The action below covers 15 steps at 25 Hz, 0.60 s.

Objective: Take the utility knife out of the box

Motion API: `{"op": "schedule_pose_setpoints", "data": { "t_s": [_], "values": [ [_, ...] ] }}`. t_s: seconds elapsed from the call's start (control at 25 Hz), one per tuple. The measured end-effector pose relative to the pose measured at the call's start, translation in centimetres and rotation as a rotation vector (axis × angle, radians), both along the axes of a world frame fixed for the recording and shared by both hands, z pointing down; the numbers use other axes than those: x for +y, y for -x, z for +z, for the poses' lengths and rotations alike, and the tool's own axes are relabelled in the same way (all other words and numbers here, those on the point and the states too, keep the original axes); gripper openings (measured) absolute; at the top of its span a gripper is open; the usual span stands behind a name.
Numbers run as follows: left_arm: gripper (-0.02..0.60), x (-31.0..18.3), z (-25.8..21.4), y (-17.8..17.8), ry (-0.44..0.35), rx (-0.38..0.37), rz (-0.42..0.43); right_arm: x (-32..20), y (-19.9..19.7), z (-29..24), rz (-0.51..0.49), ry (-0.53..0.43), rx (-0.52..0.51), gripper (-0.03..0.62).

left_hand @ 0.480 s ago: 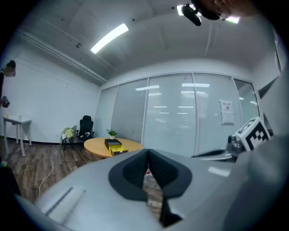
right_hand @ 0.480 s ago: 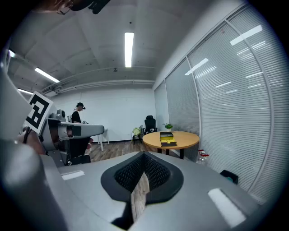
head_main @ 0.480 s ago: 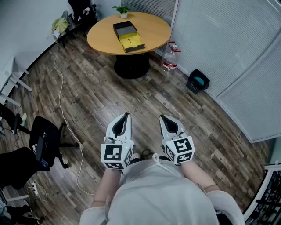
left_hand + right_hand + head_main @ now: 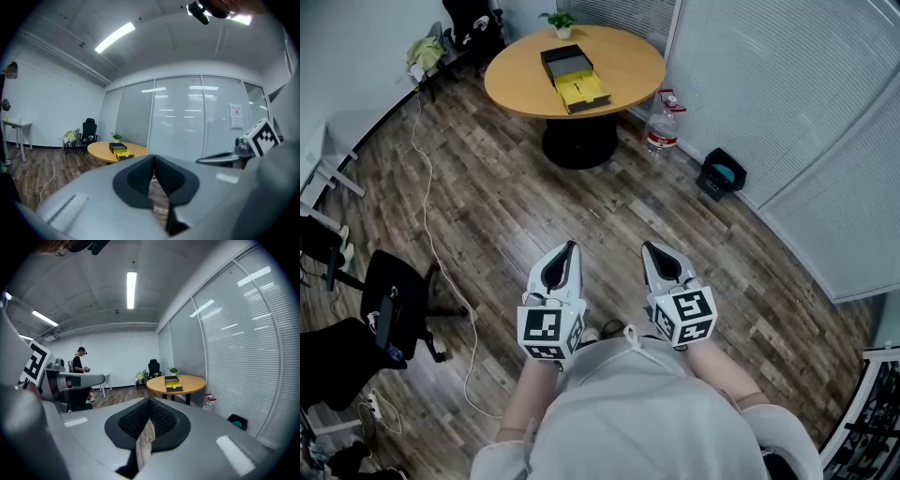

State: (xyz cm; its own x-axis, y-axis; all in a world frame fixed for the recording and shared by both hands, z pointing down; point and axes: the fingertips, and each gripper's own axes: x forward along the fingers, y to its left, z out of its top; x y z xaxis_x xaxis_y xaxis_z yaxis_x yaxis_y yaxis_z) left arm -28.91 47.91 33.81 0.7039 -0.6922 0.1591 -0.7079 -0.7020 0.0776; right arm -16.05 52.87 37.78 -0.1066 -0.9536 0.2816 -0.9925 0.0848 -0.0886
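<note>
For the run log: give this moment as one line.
stage: standing off | left tongs: shut, empty | right tongs: shut, empty | box: on table, far ahead

Floor (image 4: 516,206): laid in grey-brown planks, streaked with wood grain.
Worktop (image 4: 619,66): seen in warm tan, carried on a black pedestal.
Box (image 4: 572,77): black, with bright yellow shown at its near end.
Left hand-held gripper (image 4: 570,247): cased in white with black pads, its cube marked in black-and-white squares.
Right hand-held gripper (image 4: 647,248): coloured and patterned alike.
Blinds (image 4: 769,103): pale grey, ruled with fine horizontal slats.
Bottle (image 4: 664,127): clear, capped in red.
Bin (image 4: 722,174): black, teal inside.
Cable (image 4: 427,206): white.
Chair (image 4: 394,300): black.
</note>
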Motion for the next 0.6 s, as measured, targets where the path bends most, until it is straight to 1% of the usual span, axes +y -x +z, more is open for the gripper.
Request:
{"op": "schedule_pose_setpoints", "data": {
  "t_s": [0.12, 0.24, 0.4, 0.48, 0.6],
  "values": [
    [0.006, -0.7, 0.3, 0.8, 0.012, -0.004, 0.005, -0.9, 0.6, 0.4, 0.008, 0.017, -0.024, 0.000],
    [0.005, -1.4, 0.8, 2.4, 0.025, -0.009, 0.010, -1.6, 1.9, 0.9, 0.015, 0.032, -0.029, 0.000],
    [0.005, -2.9, 2.3, 4.6, 0.071, -0.046, 0.023, -2.6, 3.6, 2.7, 0.031, 0.067, -0.040, 0.000],
    [0.005, -3.7, 2.7, 5.3, 0.079, -0.059, 0.022, -3.0, 3.8, 3.7, 0.045, 0.096, -0.042, 0.000],
    [0.005, -4.9, 3.0, 5.8, 0.088, -0.057, 0.014, -3.7, 4.0, 4.5, 0.053, 0.122, -0.049, 0.000]
  ]
}}
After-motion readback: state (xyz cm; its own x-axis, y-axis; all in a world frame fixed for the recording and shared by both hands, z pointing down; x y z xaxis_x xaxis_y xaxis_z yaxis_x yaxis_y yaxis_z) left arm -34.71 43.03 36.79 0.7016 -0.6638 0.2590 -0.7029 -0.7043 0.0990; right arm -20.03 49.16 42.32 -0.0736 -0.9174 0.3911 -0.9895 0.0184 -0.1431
